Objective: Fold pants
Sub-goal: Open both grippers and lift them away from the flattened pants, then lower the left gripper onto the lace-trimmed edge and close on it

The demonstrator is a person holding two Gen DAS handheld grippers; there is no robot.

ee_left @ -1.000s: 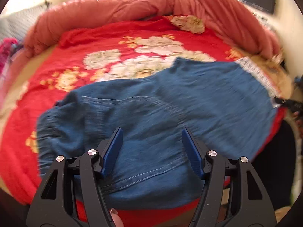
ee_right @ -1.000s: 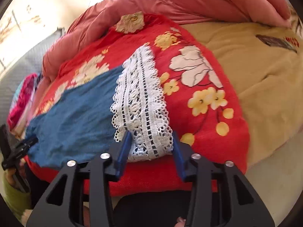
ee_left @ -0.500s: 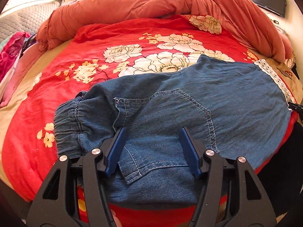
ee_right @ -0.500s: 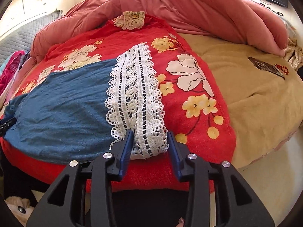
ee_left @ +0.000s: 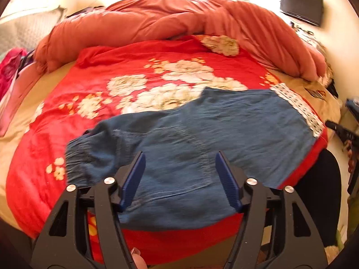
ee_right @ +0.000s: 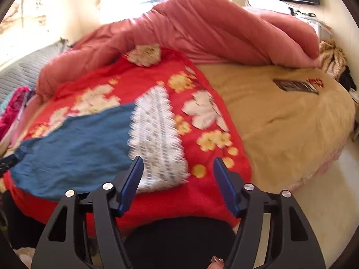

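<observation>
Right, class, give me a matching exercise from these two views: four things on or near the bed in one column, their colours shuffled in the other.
Things:
1. pants
2. lace cuff
3. bunched duvet
4. floral blanket

Colours:
A. white
B. bright red with pale flowers
C. blue denim
D. dusty salmon pink

Pairs: 1-C, 2-A, 3-D, 4-B

Tan bed (ee_right: pixel 280 134), red floral blanket (ee_left: pixel 134 67), heaped pink quilt (ee_right: pixel 224 33), possibly a booklet (ee_right: pixel 294 86)
</observation>
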